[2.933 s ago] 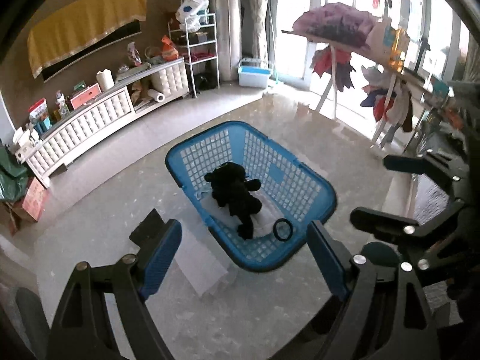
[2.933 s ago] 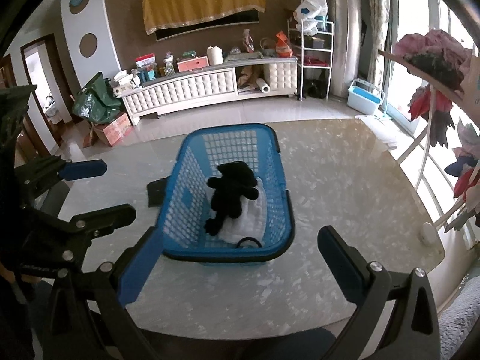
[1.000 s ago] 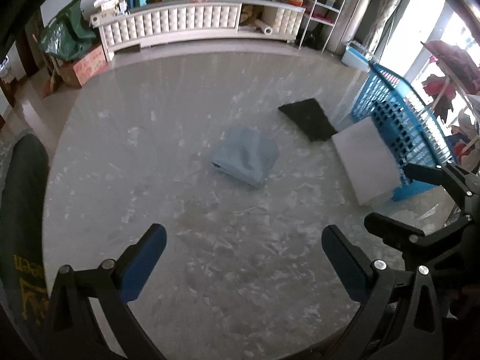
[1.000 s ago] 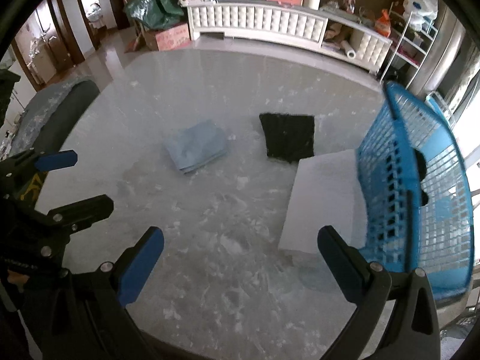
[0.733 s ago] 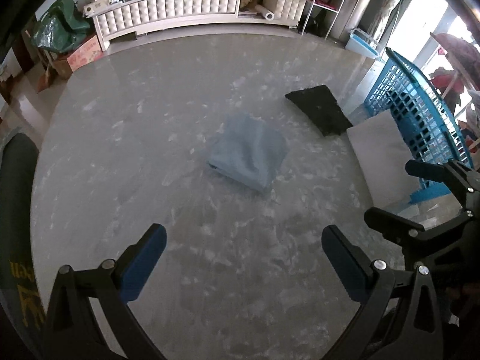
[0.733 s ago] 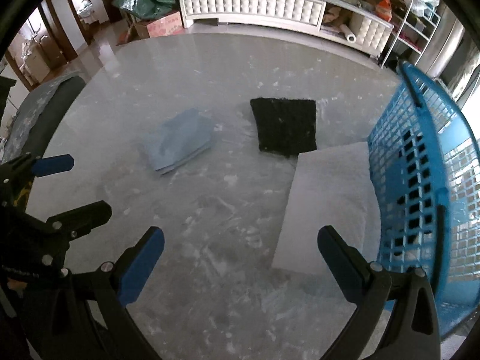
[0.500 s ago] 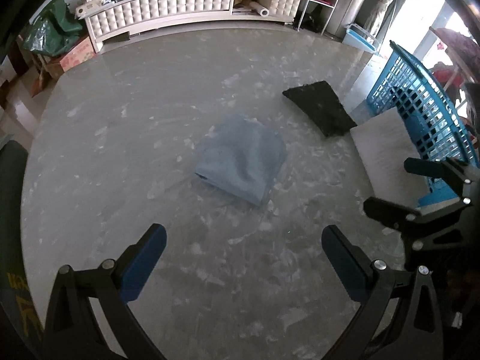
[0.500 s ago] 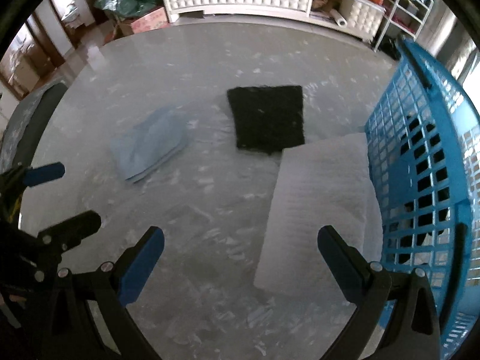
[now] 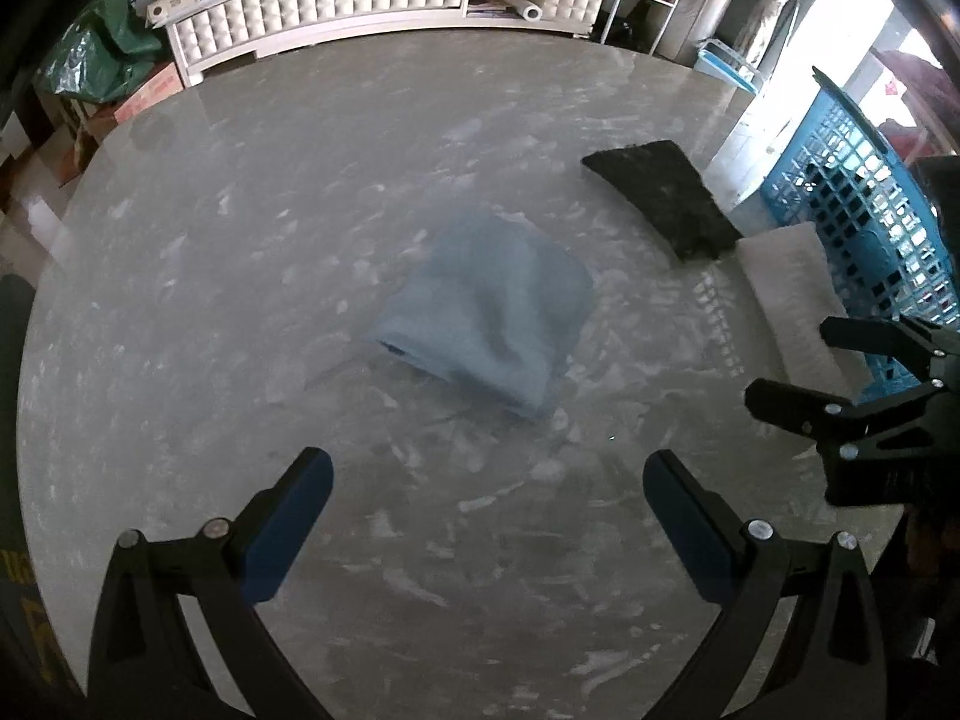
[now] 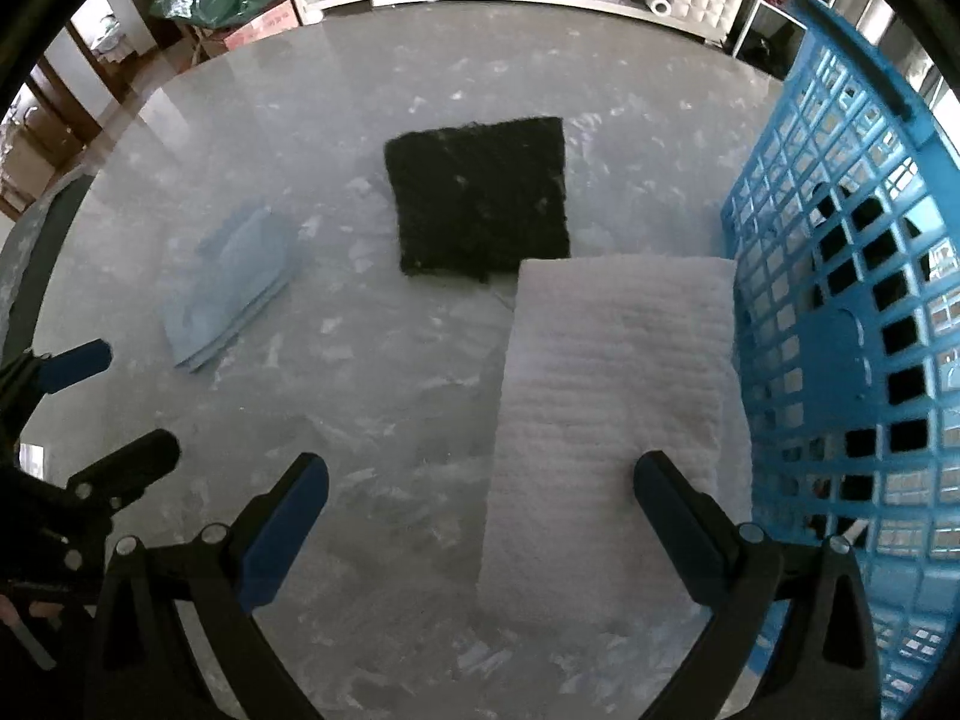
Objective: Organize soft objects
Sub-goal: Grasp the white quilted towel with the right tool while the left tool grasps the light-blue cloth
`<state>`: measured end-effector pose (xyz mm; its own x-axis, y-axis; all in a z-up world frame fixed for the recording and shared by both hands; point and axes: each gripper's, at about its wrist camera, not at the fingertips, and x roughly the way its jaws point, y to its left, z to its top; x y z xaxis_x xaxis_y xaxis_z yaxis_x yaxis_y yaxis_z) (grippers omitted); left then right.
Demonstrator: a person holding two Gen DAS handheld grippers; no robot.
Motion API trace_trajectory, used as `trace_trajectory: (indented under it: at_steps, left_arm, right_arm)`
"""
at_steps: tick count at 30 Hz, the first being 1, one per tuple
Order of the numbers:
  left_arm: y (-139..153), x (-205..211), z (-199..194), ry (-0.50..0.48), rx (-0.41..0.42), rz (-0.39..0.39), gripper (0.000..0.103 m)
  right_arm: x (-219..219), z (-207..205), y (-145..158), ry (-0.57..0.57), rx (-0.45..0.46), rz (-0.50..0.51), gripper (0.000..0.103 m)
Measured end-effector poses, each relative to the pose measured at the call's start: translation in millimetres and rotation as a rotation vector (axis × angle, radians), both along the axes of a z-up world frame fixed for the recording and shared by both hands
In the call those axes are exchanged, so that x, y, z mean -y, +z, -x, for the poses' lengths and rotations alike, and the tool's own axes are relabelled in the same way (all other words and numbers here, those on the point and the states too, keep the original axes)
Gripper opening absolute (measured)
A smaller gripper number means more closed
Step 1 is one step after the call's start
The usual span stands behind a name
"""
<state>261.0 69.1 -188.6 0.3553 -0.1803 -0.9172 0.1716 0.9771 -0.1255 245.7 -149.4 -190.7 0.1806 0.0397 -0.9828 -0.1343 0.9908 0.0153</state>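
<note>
Folded cloths (image 10: 234, 294) — flat beside basket (image 10: 840, 300)

2 wrist cams, same table (image 9: 180, 276)

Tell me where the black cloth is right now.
In the right wrist view the black cloth lies flat on the table, between the blue cloth and the basket, just beyond the white towel.

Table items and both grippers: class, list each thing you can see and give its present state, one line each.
Light blue cloth: folded, on table.
Black cloth: flat, on table.
White towel: folded, lying against basket.
Blue basket: upright on table.
Left gripper: open, empty.
Right gripper: open, empty.
</note>
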Motion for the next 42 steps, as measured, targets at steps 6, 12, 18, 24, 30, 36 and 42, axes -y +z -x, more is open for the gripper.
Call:
trace_trajectory:
  at_steps: [6,12,18,24,30,36,42]
  left_arm:
    - [-3,-6,-4,0.009,-0.007,0.008,0.103]
    - [-2,-17,-8,0.024,-0.026,0.008,0.103]
    - [1,-22,-23,0.014,-0.031,-0.059,0.103]
    - [6,-12,-47,-0.096,-0.01,-0.06,0.103]
    - [-1,3,-68,-0.186,-0.013,-0.065,0.103]
    - [-7,4,-83,-0.23,-0.023,-0.016,0.103]
    - [-10,-4,-90,-0.233,-0.026,-0.009,0.099]
  right_arm:
    - [-2,-5,-12,-0.008,-0.004,0.036,0.103]
    - [-5,-11,-26,-0.024,0.008,0.057,0.103]
    - [-2,-17,-37,-0.027,0.018,0.066,0.102]
    - [-3,-9,-31,-0.041,0.029,0.075,0.085]
    - [5,-3,-24,-0.048,0.065,0.107,0.043]
    - [8,2,-24,-0.033,0.092,0.131,0.031]
    - [10,6,-23,-0.035,0.1,0.117,0.025]
